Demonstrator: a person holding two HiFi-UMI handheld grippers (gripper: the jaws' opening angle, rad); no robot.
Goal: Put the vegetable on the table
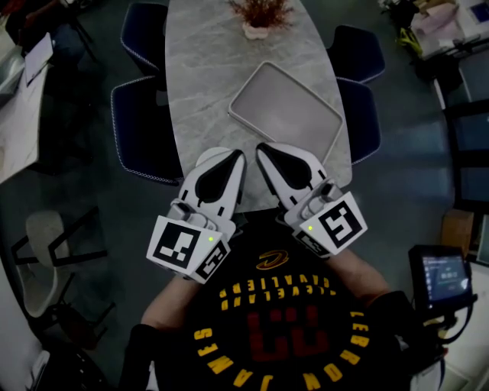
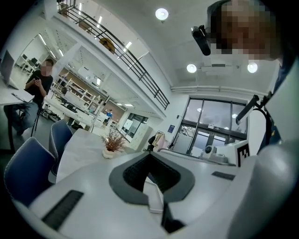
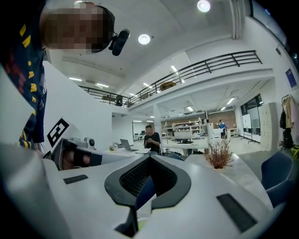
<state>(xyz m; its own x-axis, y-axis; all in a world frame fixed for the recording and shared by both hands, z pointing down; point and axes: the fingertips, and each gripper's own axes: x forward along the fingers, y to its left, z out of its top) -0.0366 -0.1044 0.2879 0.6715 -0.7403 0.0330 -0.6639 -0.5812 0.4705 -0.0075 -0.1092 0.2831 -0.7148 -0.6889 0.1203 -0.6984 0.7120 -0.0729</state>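
Observation:
No vegetable shows in any view. In the head view both grippers are held close to my chest over the near end of the grey marble table [image 1: 202, 76]. My left gripper [image 1: 233, 158] and right gripper [image 1: 266, 150] point forward side by side, tips nearly touching each other. In the left gripper view the left gripper [image 2: 149, 156] has its jaws closed together with nothing between them. The right gripper [image 3: 149, 158] looks the same in the right gripper view. An empty grey tray [image 1: 286, 114] lies on the table just beyond the tips.
A potted dried plant [image 1: 258, 15] stands at the table's far end. Dark blue chairs flank the table at left [image 1: 141, 130] and right [image 1: 361, 114]. A small screen device [image 1: 443, 279] sits at my right. A person [image 2: 41, 79] stands far off.

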